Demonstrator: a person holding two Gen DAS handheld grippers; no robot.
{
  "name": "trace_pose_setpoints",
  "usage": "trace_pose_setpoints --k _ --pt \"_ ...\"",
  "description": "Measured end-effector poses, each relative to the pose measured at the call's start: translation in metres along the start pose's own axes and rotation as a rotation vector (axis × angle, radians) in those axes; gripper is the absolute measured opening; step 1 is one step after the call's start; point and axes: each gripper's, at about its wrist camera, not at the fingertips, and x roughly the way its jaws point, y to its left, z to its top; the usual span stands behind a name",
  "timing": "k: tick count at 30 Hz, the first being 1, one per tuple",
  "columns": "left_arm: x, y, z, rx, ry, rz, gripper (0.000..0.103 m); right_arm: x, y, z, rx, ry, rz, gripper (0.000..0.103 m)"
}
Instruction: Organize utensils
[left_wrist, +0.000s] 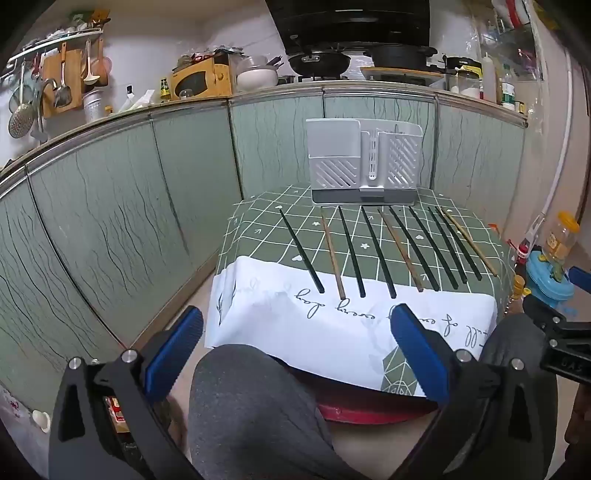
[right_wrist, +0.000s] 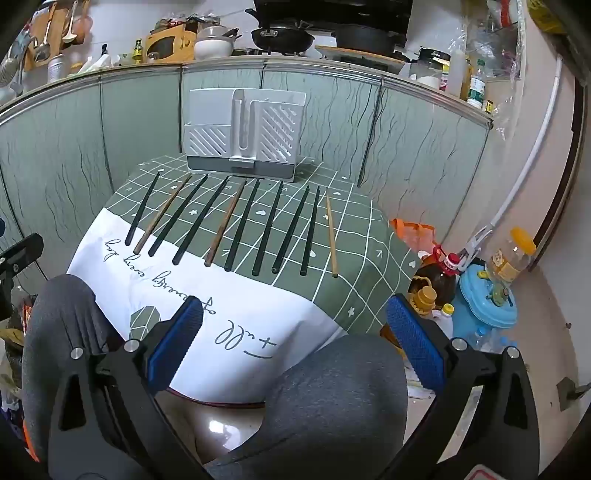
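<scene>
With the left gripper (left_wrist: 295, 354) and right gripper (right_wrist: 293, 339) both spread wide and empty, the thin black and brown chopsticks (right_wrist: 236, 225), closely spaced ahead on the table (right_wrist: 369, 266), risk double pickup or rolling.

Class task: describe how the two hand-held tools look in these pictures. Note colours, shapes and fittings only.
Both look alike. The left tool has two black angular arms with round silver bolt heads, each ending in a flat blue pad with a finely ridged face. The right tool has the same black frame, silver bolts and blue textured pads. No cables, hands or sleeves are visible.
</scene>
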Motion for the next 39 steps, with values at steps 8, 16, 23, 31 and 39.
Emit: trace_pose_setpoints --k 8,16,23,31,39 --pt "0.005 -0.001 -0.001 0.002 0.003 0.006 0.099 0.0 0.001 0.0 -0.002 0.002 -0.003 0.096" --pt "0.0 0.004 -0.002 -0.018 -0.015 -0.001 0.099 0.001 0.003 0.0 -0.005 0.002 -0.015 0.096" --pt "0.001 0.003 -0.002 -0.015 -0.004 -0.015 0.099 0.003 0.0 0.0 -0.003 0.003 -0.016 0.096" --pt "-0.001 0.003 -0.002 -0.02 0.003 -0.031 0.099 0.003 -0.001 -0.001 0.005 0.009 -0.011 0.096" --pt "-0.005 0.006 0.0 -0.036 -0.001 -0.041 0.099 0.004 -0.001 -0.001 0.005 0.012 -0.01 0.096"
